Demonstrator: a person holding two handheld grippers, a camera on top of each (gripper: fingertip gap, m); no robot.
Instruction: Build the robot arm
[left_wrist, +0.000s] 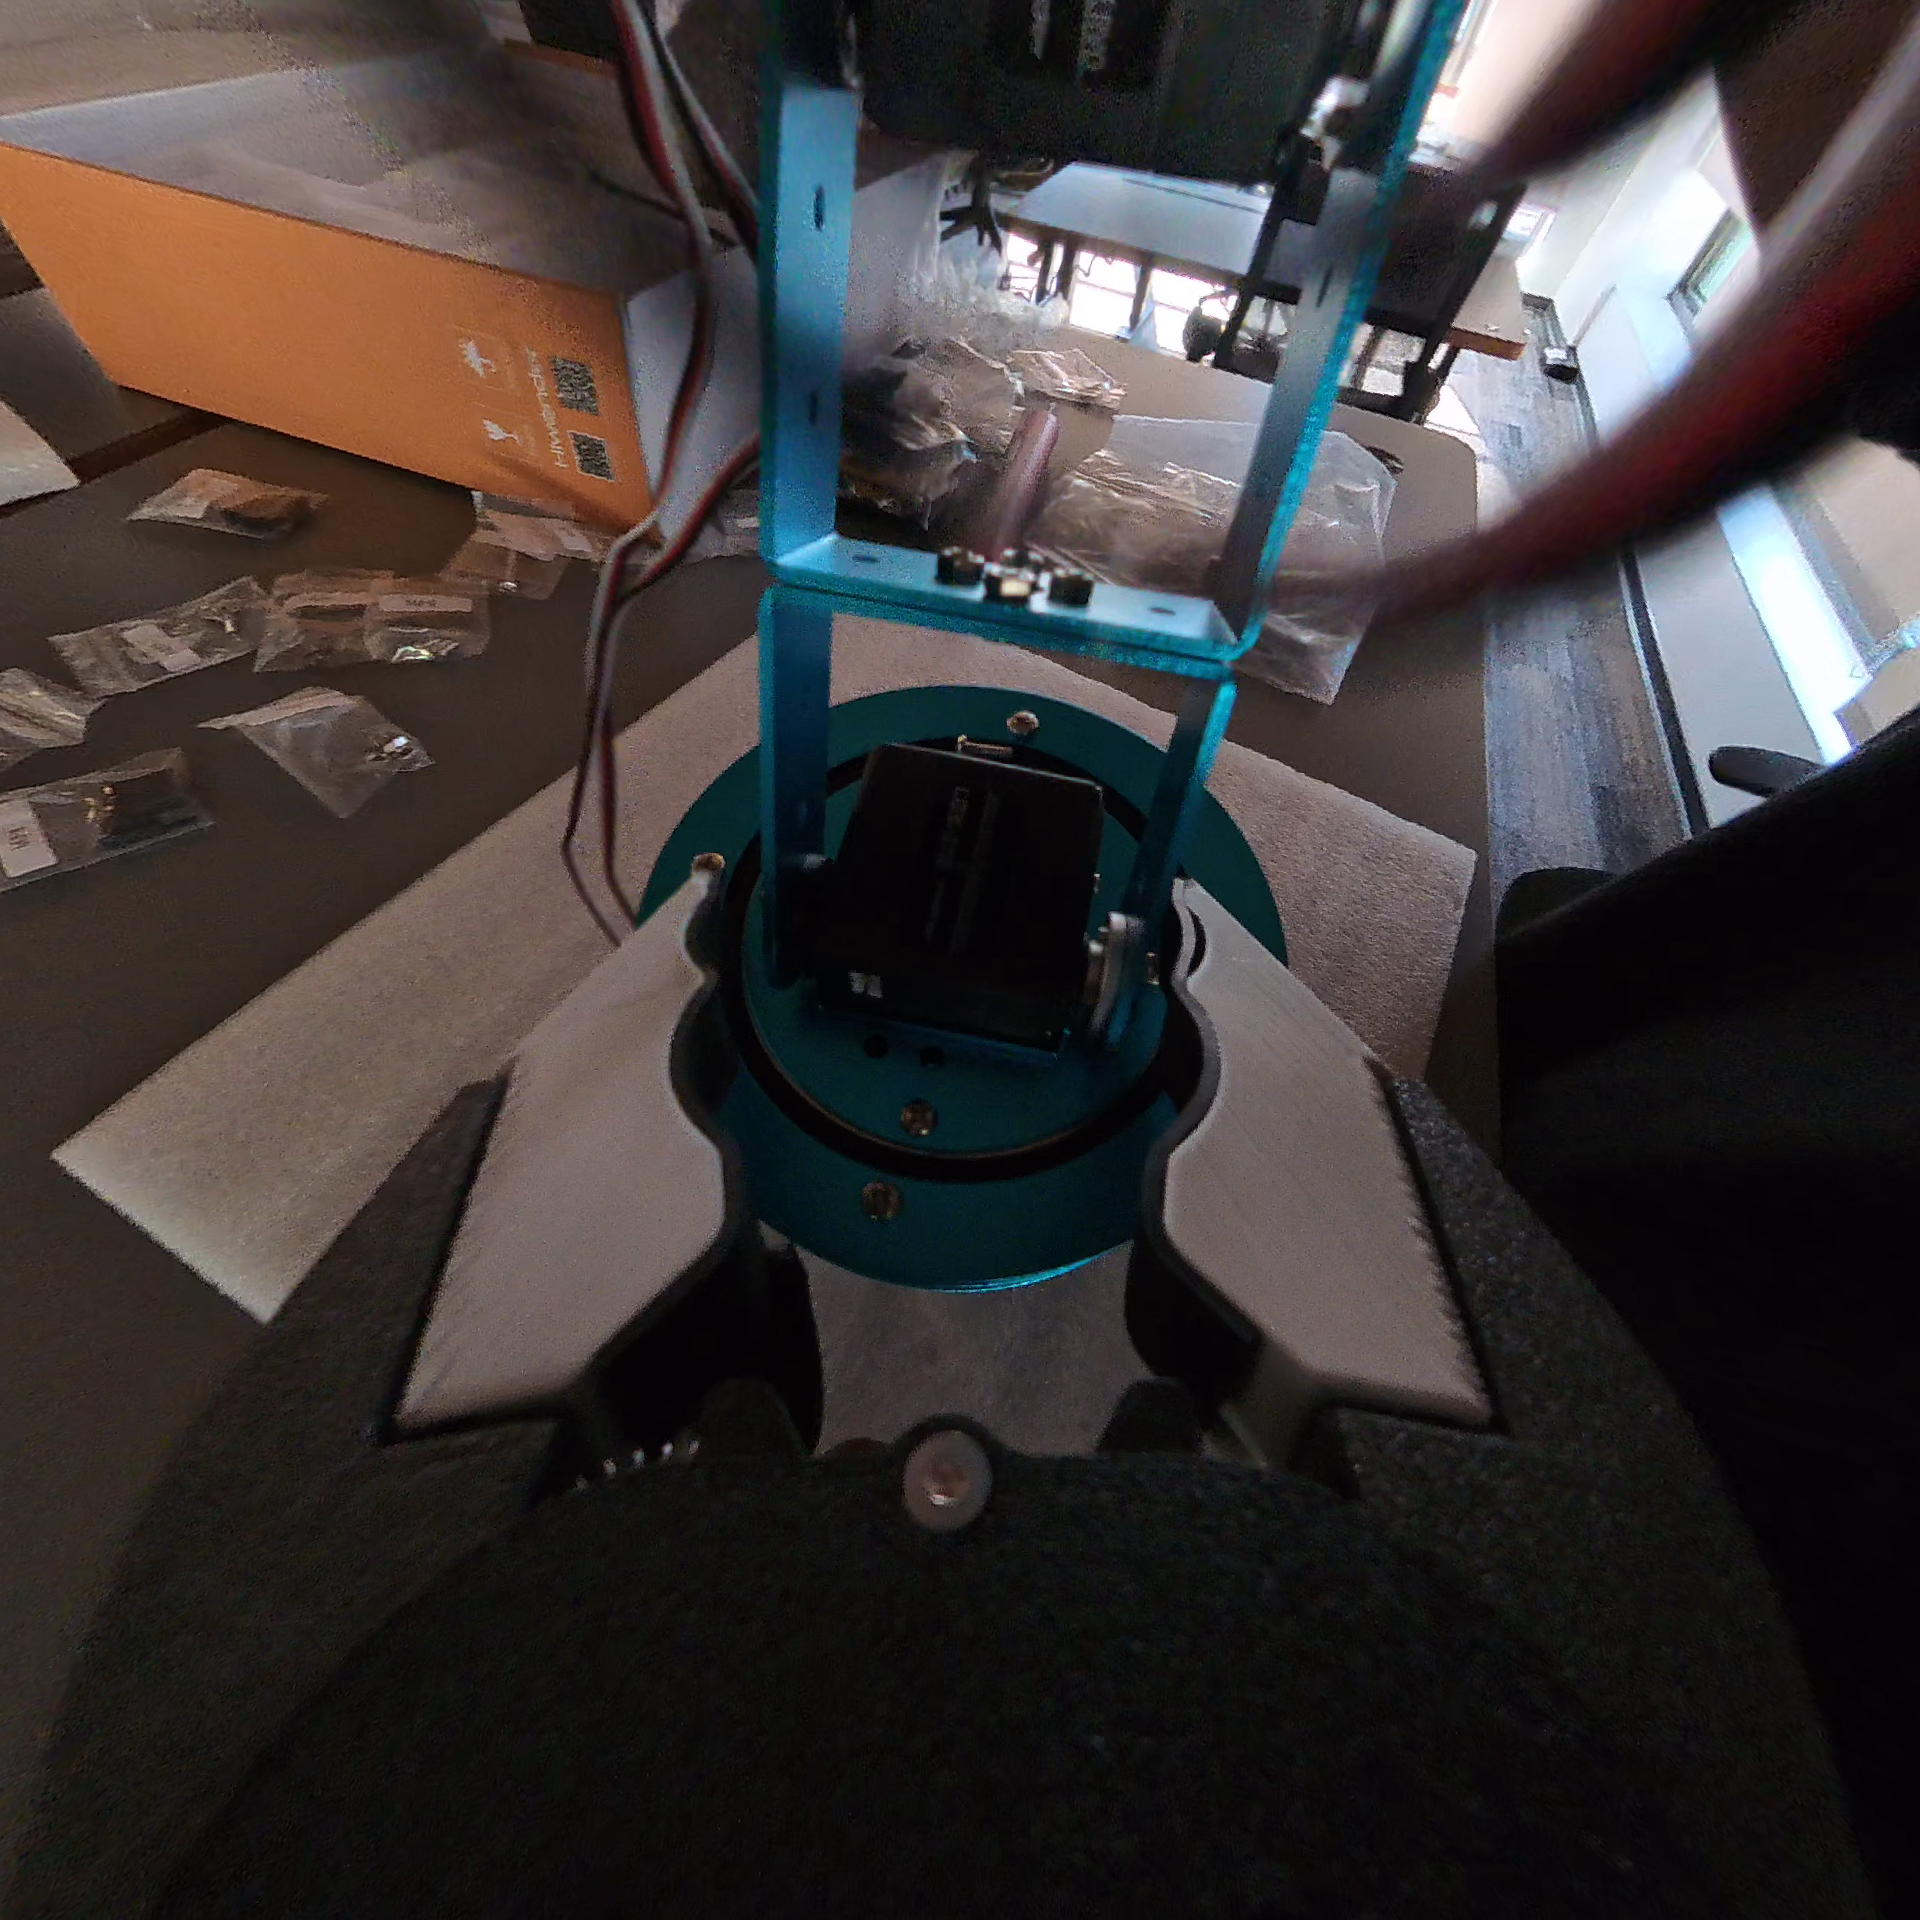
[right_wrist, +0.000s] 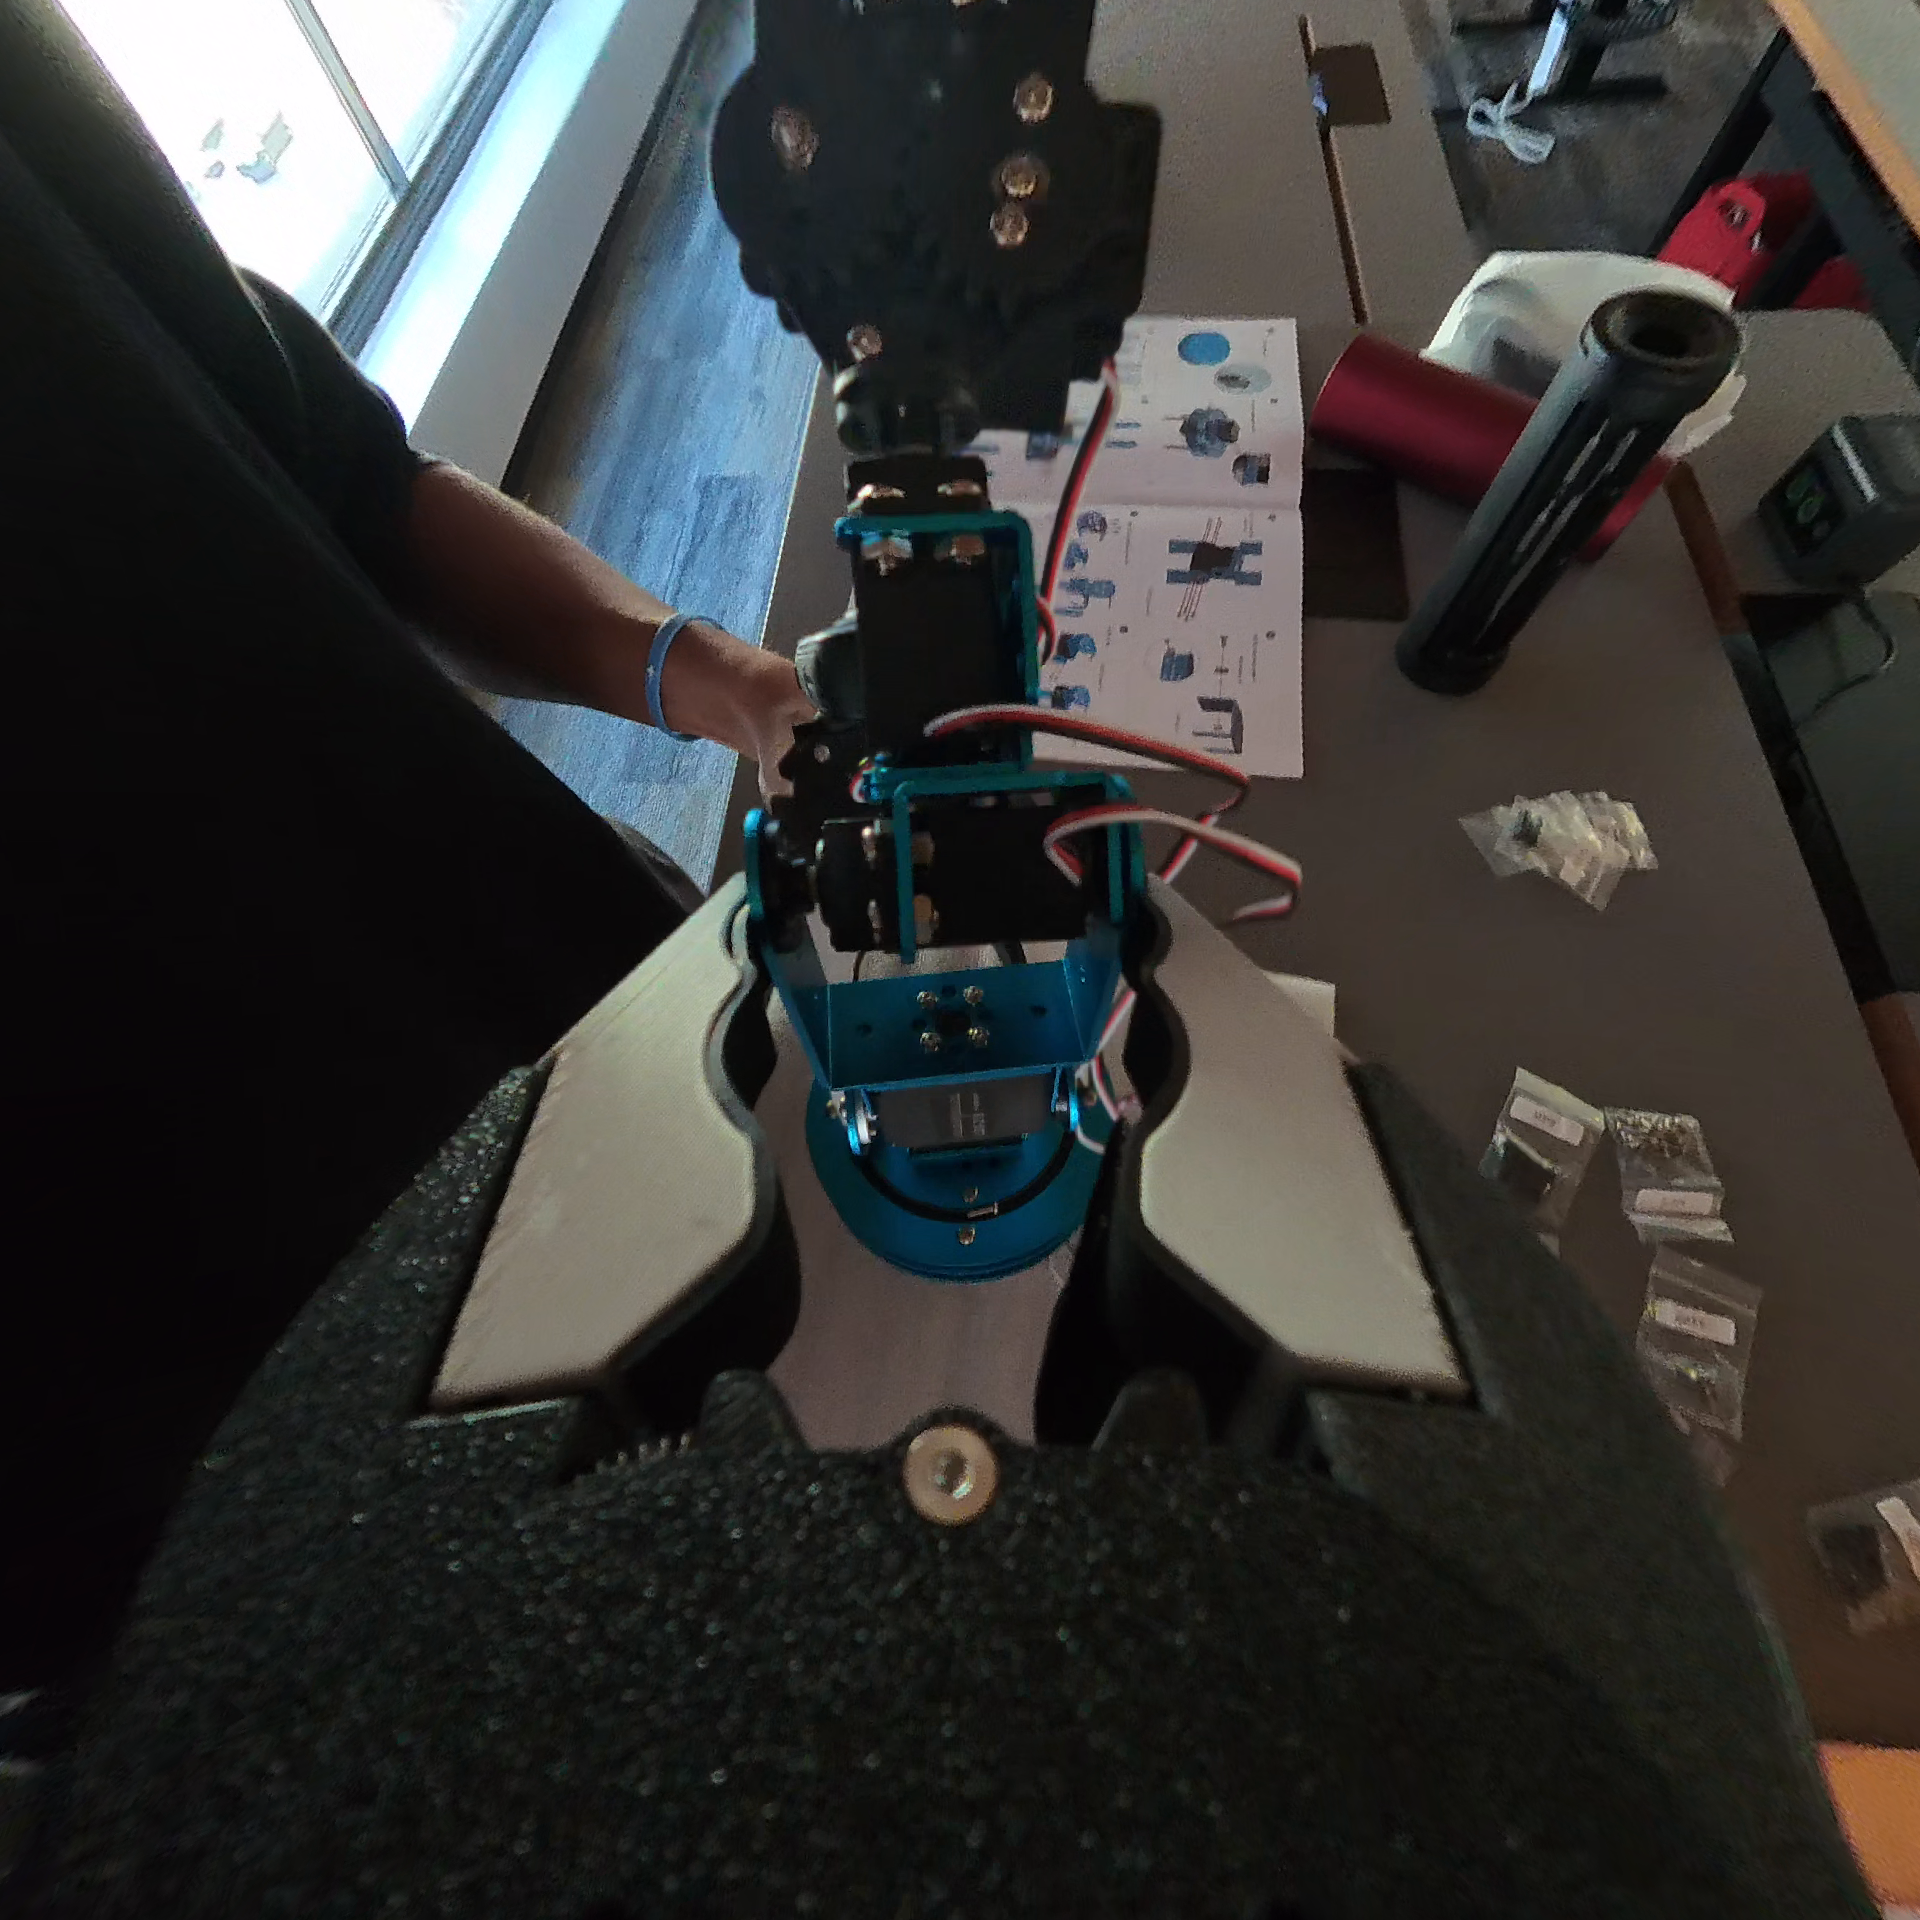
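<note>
A small blue metal robot arm (left_wrist: 800, 416) with black servos stands on a round blue base (left_wrist: 935, 1236) on a white foam pad (left_wrist: 312, 1060). My left gripper (left_wrist: 945, 914) closes on the turntable at the arm's foot, with one finger (left_wrist: 623, 1081) on each side of the lowest servo (left_wrist: 966, 883). In the right wrist view my right gripper (right_wrist: 945, 914) closes on the arm's blue U-bracket (right_wrist: 945, 1029), above the base (right_wrist: 935, 1226). The arm's black claw (right_wrist: 935, 177) rises at the top. A person's hand (right_wrist: 748, 707) with a blue wristband touches the arm's left side.
An orange box (left_wrist: 343, 312) and several small parts bags (left_wrist: 312, 623) lie to the left. Servo wires (left_wrist: 613, 623) hang down the arm. An open manual (right_wrist: 1195, 582), a black tube (right_wrist: 1558, 488), a red cylinder (right_wrist: 1434, 416) and more bags (right_wrist: 1621, 1174) lie on the dark table (right_wrist: 1403, 935). Left tips to right tips: about 20 cm.
</note>
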